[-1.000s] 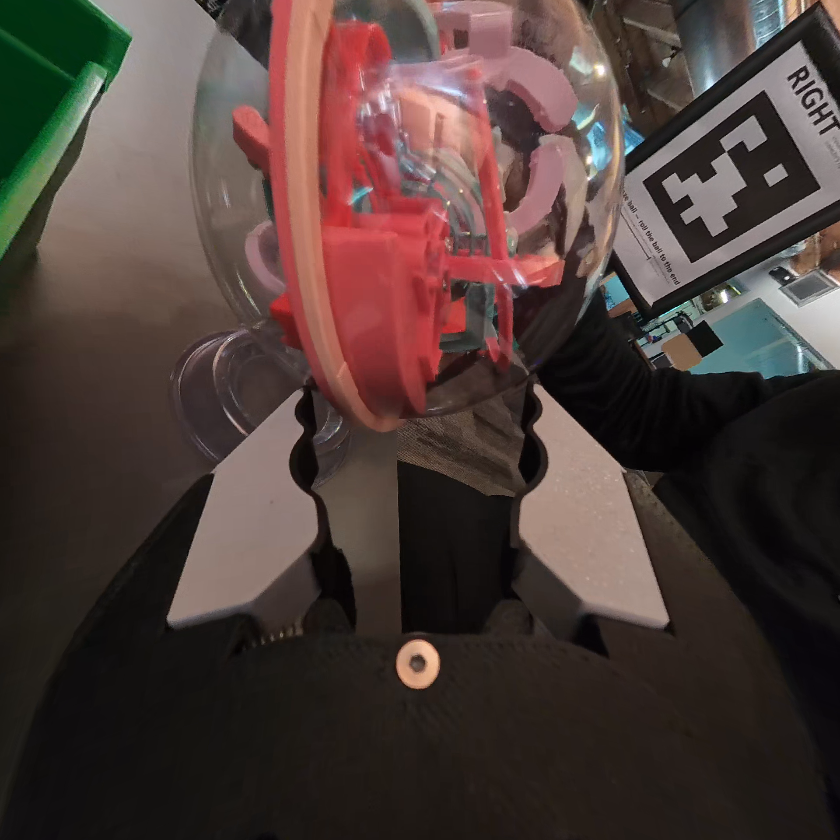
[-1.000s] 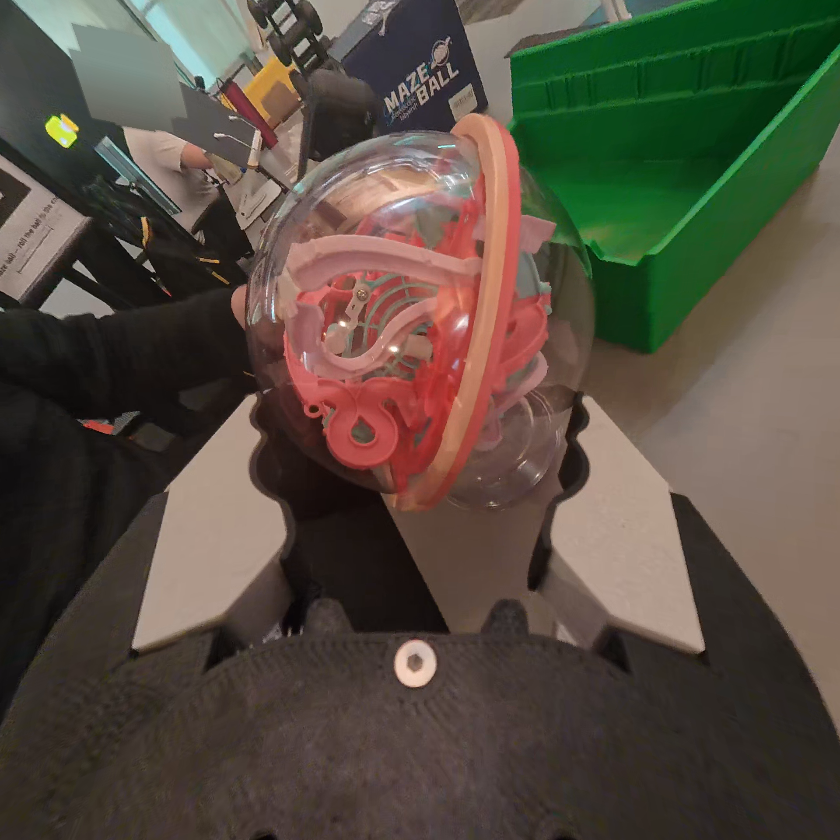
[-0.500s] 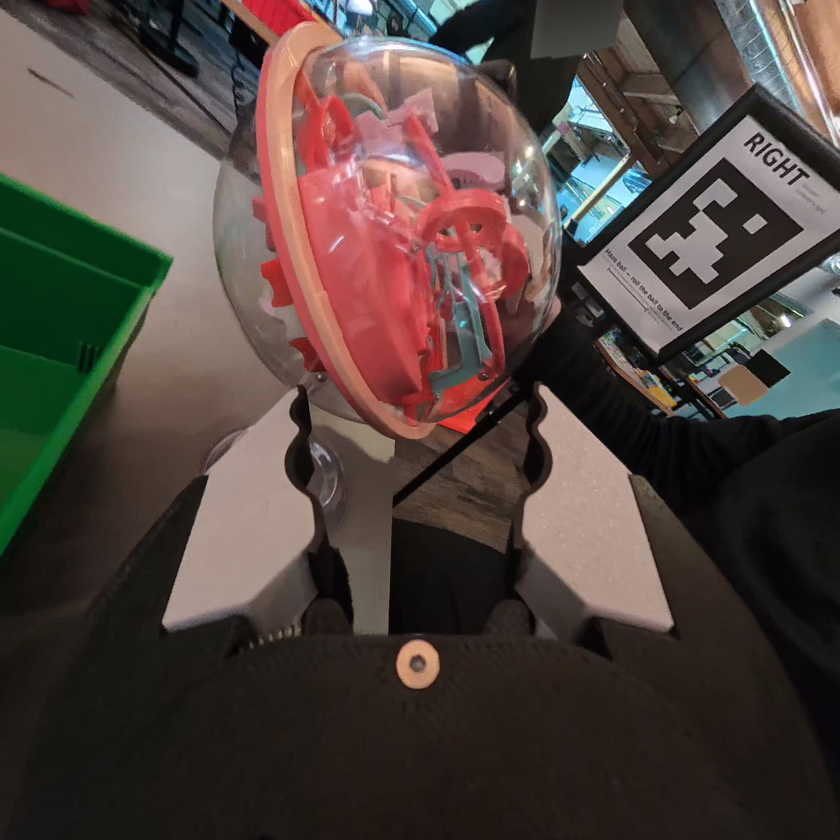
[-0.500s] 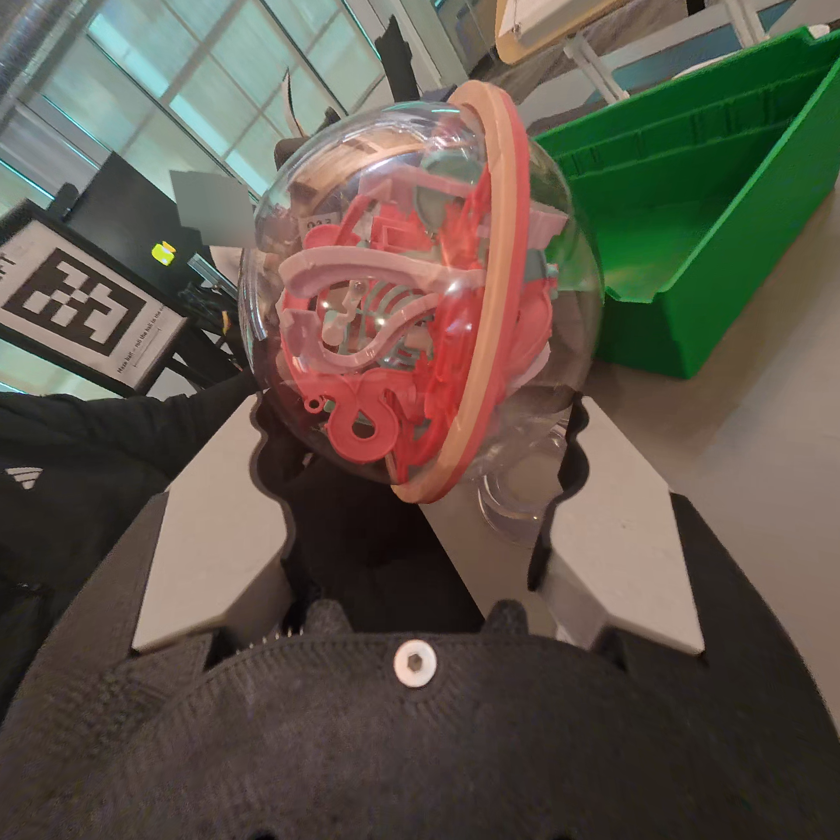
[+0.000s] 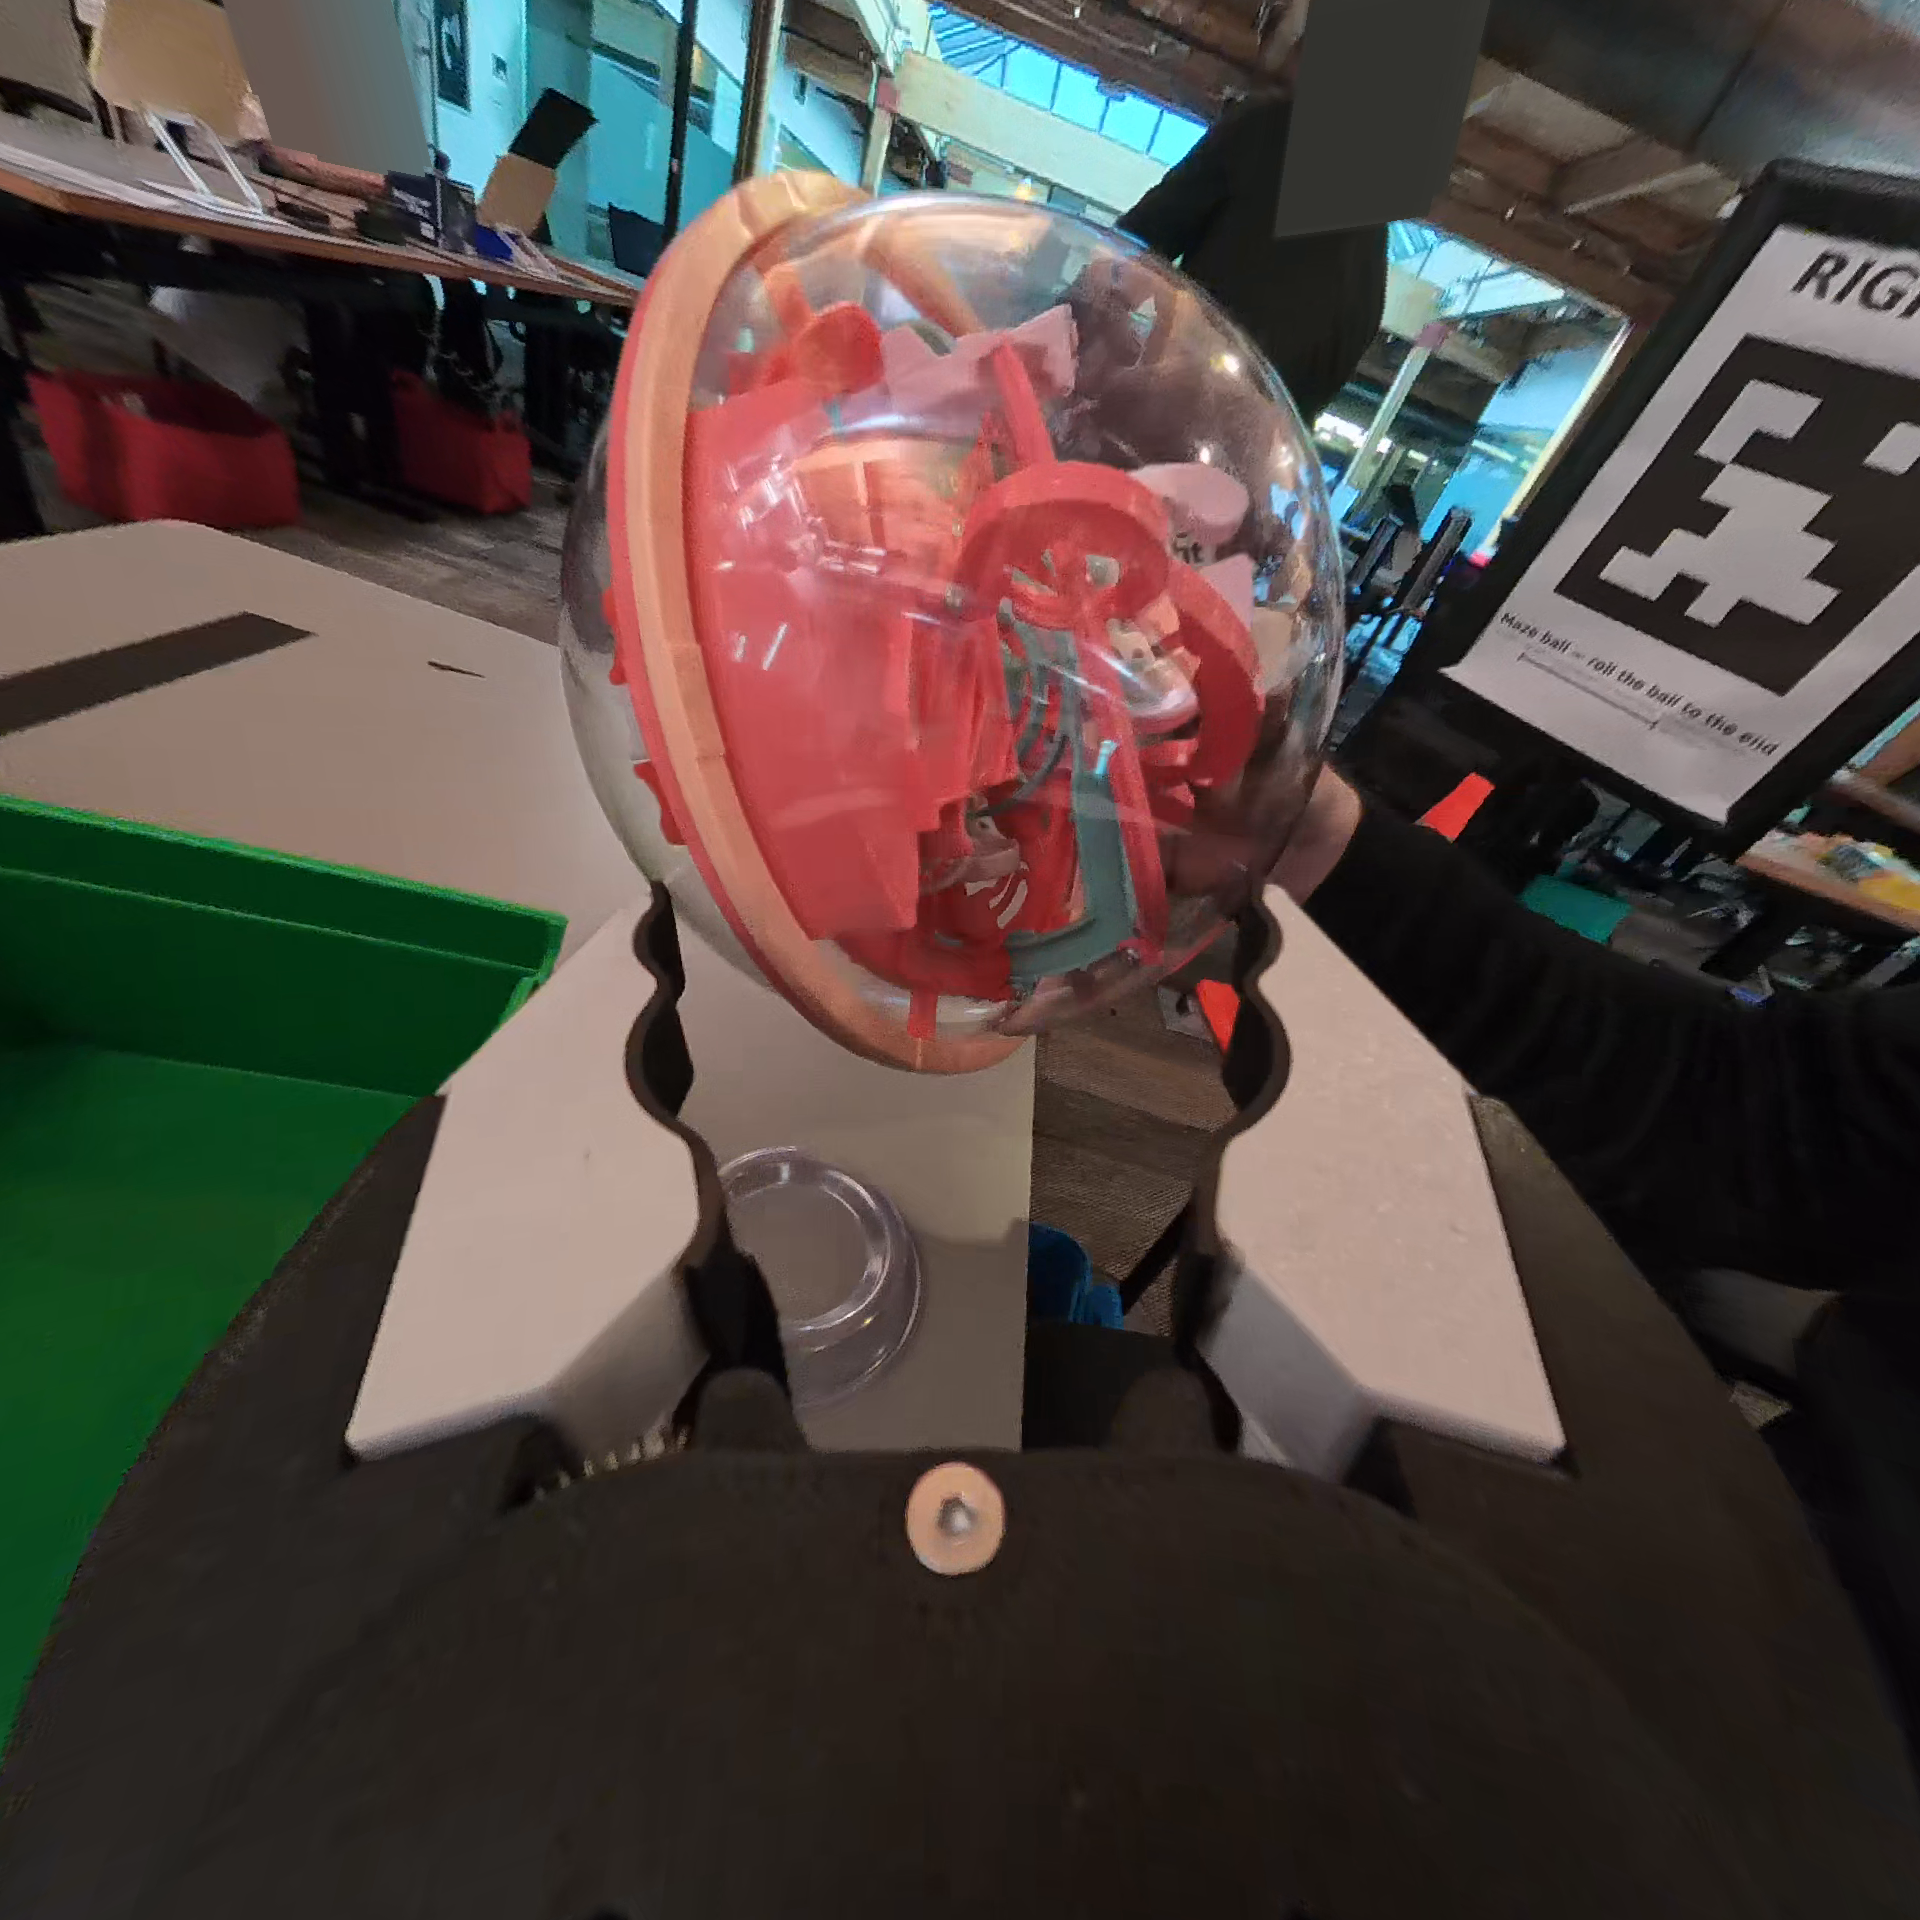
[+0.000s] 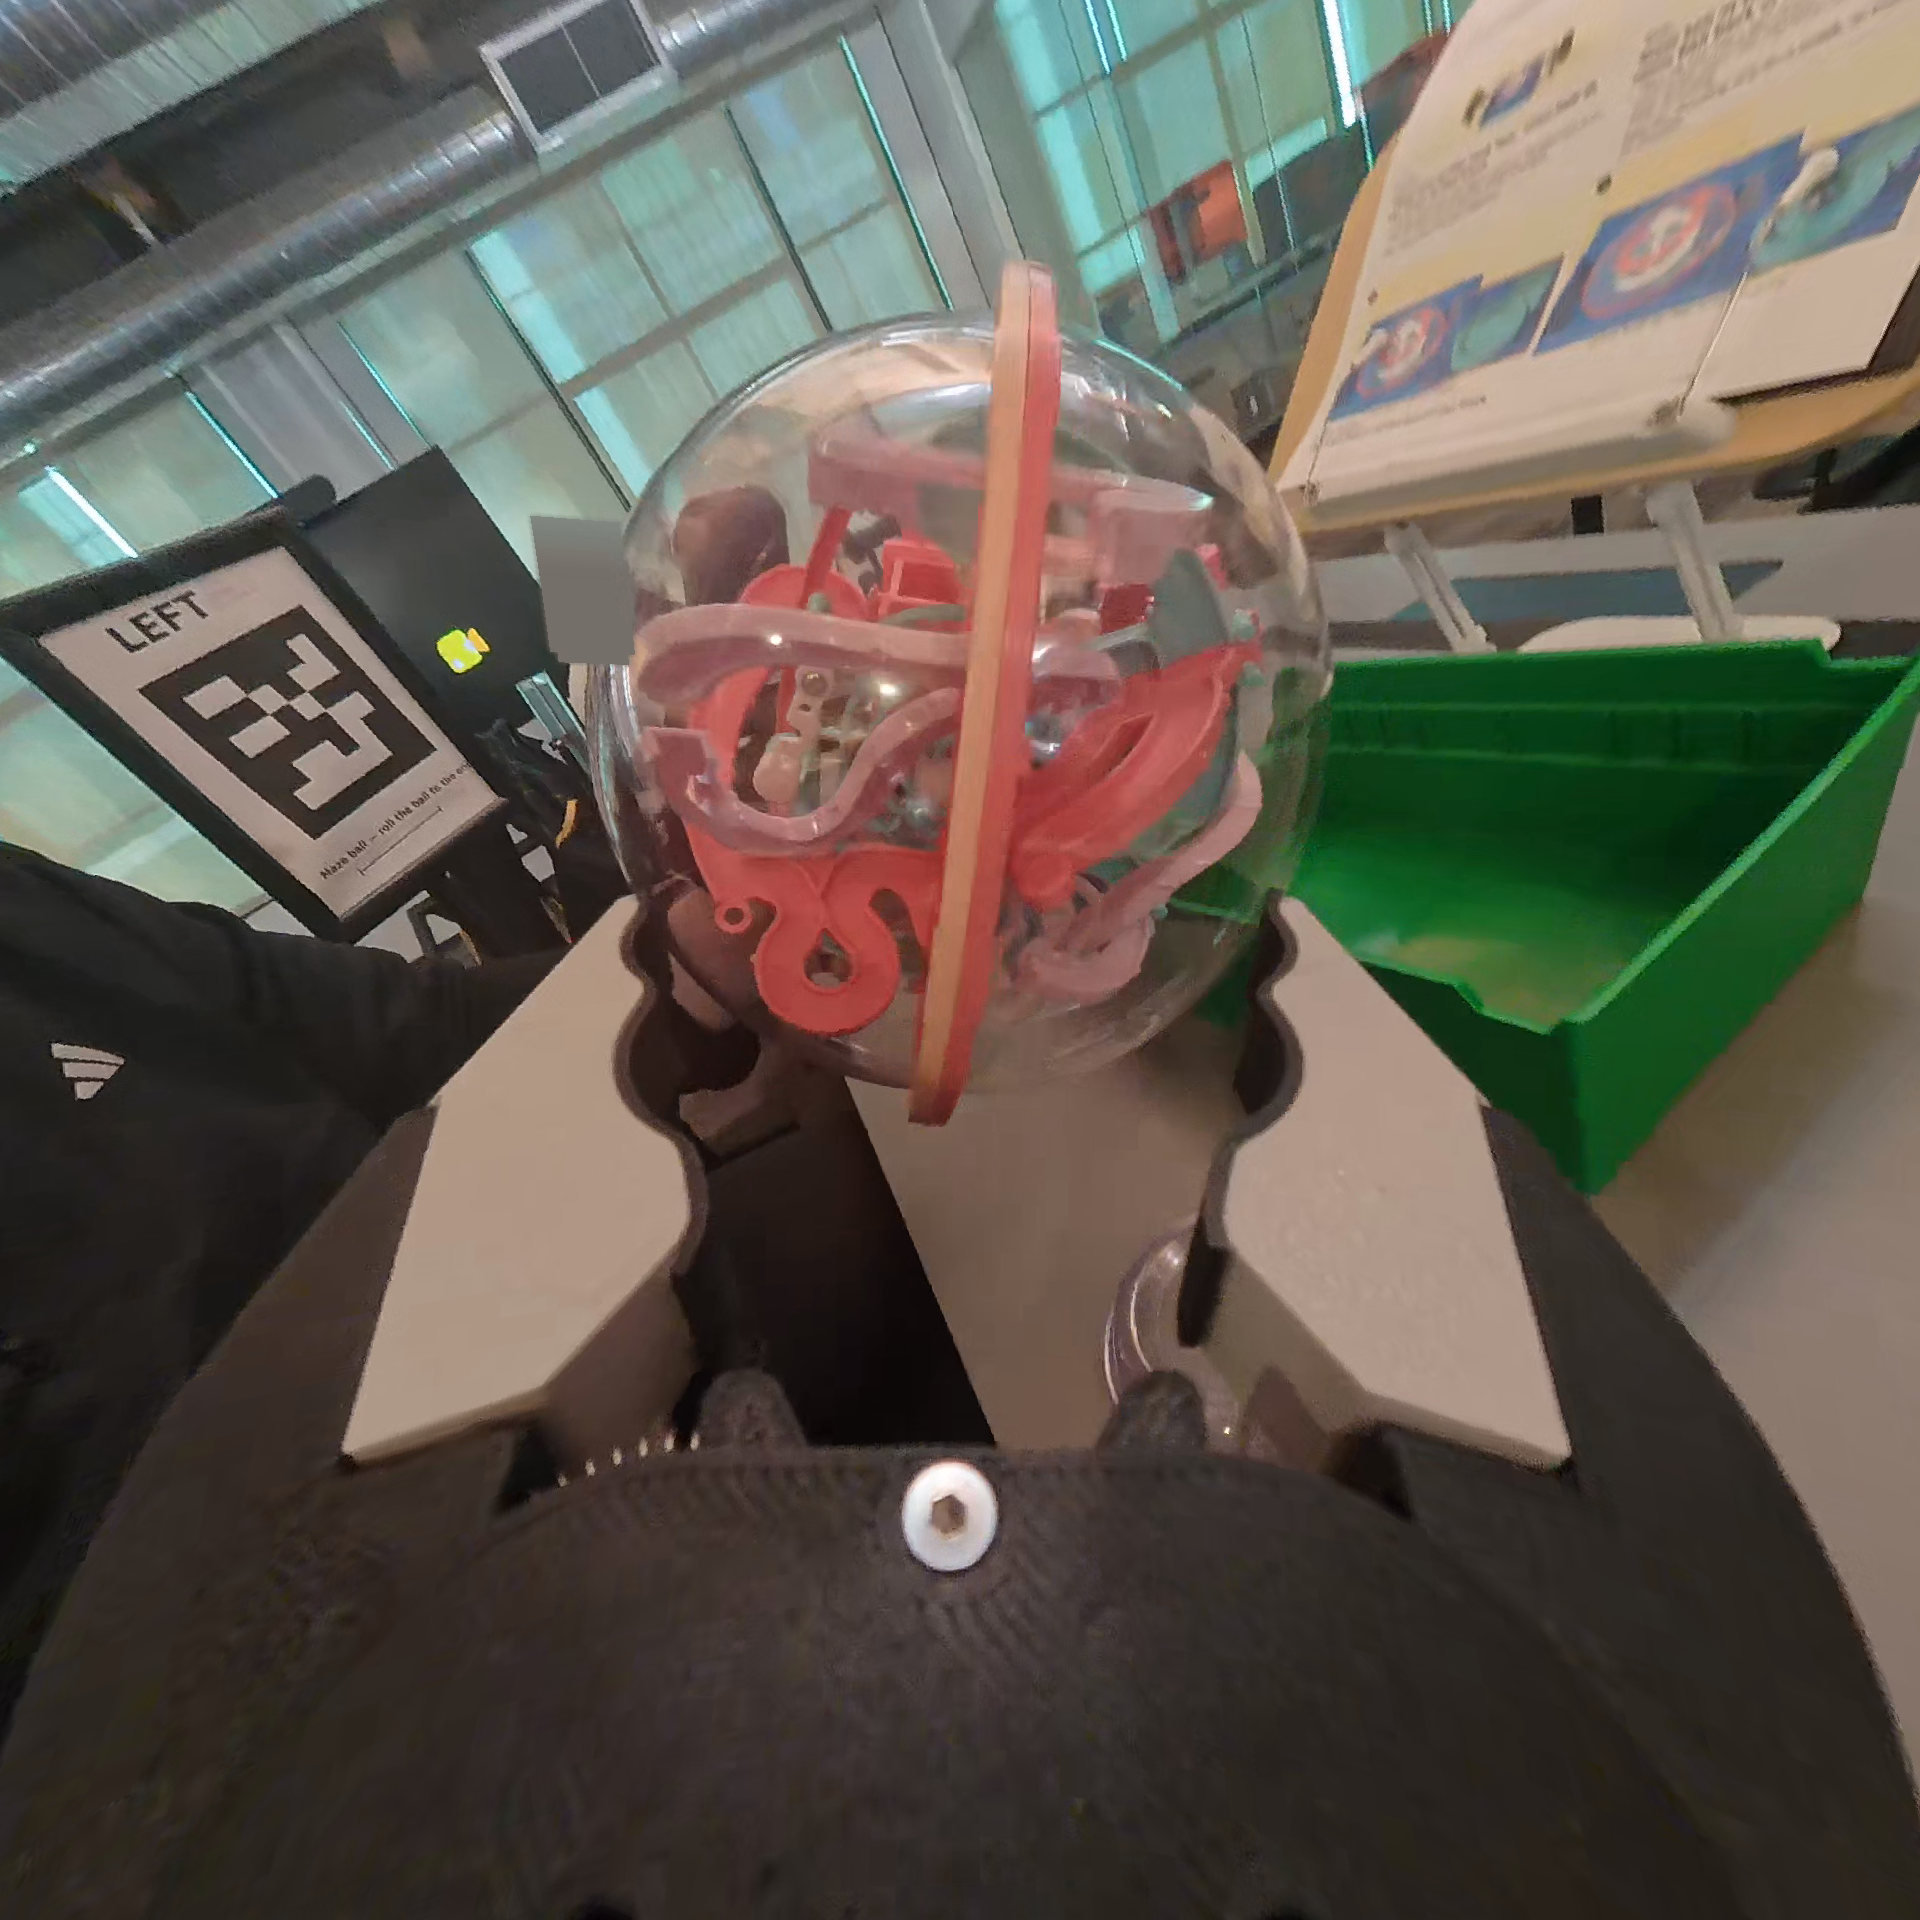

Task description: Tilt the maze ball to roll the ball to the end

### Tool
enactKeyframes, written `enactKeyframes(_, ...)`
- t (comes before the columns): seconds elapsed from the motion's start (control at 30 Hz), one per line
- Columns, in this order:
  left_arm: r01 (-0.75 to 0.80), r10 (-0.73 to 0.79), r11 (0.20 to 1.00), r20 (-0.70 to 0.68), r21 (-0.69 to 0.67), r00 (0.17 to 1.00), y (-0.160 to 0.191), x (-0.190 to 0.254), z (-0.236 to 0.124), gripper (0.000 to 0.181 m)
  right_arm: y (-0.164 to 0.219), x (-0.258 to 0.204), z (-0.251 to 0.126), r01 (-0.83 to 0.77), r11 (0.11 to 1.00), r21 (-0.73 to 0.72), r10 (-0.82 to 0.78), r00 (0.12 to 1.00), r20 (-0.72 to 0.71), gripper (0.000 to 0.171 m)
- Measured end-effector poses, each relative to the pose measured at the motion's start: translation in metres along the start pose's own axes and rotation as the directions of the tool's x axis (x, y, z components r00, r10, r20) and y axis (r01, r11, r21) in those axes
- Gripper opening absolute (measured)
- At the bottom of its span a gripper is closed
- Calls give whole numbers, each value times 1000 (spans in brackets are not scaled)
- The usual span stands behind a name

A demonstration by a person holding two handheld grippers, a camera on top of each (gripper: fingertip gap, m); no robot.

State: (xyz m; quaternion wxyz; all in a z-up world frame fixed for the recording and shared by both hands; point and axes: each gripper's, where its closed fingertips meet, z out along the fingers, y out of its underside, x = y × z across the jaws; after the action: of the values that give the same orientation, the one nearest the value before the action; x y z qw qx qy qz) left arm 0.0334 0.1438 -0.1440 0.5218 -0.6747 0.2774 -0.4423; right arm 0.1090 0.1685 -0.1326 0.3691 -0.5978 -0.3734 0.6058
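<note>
Holding steady above the table, the maze ball sits lifted off the surface, a clear sphere packed with red, pink and grey-green tracks and ringed by a peach-and-red band that stands nearly upright, tilted a little. From my left gripper I see its two grey fingers spread wide, their wavy black pads reaching the lower sides of the sphere; whether they truly press the shell or only cradle it I cannot tell. My right gripper shows the same picture from the other side: jaws spread wide, the ball between the tips, the band edge-on to the camera. I cannot pick out the small ball inside the tracks in either view.

Behind the sphere a bare hand in a black sleeve touches the shell. Below, on the table between my left fingers, stands a clear plastic cup-shaped stand, well under the ball and apart from it. A green bin rests on the table to one side. Farther off stand two black-framed signs with square black-and-white markers, and a tilted board with printed sheets.
</note>
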Motion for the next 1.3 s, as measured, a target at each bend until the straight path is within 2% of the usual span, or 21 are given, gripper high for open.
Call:
enactKeyframes(0.1,-46,46,999,23,12,999,-4,2,0,109,2,-4,4,69,997,-24,-69,997,-21,110)
enactKeyframes(0.23,-38,39,999,-6,37,999,-6,4,-3,109,4,-6,15,208,974,-85,-216,972,-94,132)
enactKeyframes(0.3,-38,40,998,-34,46,999,-8,8,-4,100,0,-9,19,274,958,-84,-283,952,-118,140)
enactKeyframes(0.37,-51,57,997,-84,66,995,-11,18,-5,88,9,-12,23,308,940,-149,-323,941,-97,126)
enactKeyframes(0.4,-64,71,995,-107,72,992,-12,24,-3,79,15,-15,27,313,935,-165,-328,942,-74,103)
enactKeyframes(0.47,-76,78,997,-114,18,990,-1,29,9,75,32,-18,40,311,931,-190,-321,947,-21,60)
enactKeyframes(0.5,-73,70,997,-121,-22,990,11,30,17,69,45,-7,47,309,920,-240,-331,942,-56,63)
enactKeyframes(0.53,-75,72,996,-71,-45,995,24,21,23,69,54,9,49,310,910,-275,-353,928,-121,67)
enactKeyframes(0.57,-78,78,996,-7,-37,997,35,6,23,58,67,20,50,284,903,-321,-345,927,-151,70)
enactKeyframes(0.6,-37,38,999,9,-29,999,47,-4,22,49,70,29,50,285,911,-299,-350,917,-190,67)
enactKeyframes(0.63,-4,4,1000,8,28,1000,49,-10,16,37,75,30,51,300,904,-304,-363,915,-177,76)
enactKeyframes(0.67,7,-9,998,28,57,1000,50,-16,12,33,75,27,52,295,907,-300,-352,922,-161,75)
enactKeyframes(0.8,39,-39,999,1,29,999,46,-20,3,60,72,23,42,223,931,-288,-262,959,-104,79)
enactKeyframes(0.87,84,-87,995,40,57,995,45,-32,-12,68,67,31,30,231,927,-295,-282,948,-145,96)
enactKeyframes(0.9,114,-117,992,65,46,991,48,-39,-20,74,62,33,24,225,932,-284,-277,948,-156,96)
enactKeyframes(0.93,139,-142,990,81,35,987,52,-42,-28,74,59,36,18,193,941,-279,-245,955,-167,101)
enactKeyframes(1.0,223,-223,975,120,9,967,67,-50,-39,83,67,42,13,68,948,-312,-127,977,-172,123)
enactKeyframes(1.13,492,-485,868,98,-68,869,117,-51,-35,104,108,55,18,-193,907,-374,127,973,-192,149)
enactKeyframes(1.23,660,-660,749,23,-58,751,128,-49,-25,112,128,55,28,-298,873,-387,247,953,-176,145)
enactKeyframes(1.3,692,-697,715,-25,-94,717,133,-41,-15,111,130,55,35,-303,878,-369,260,952,-163,142)
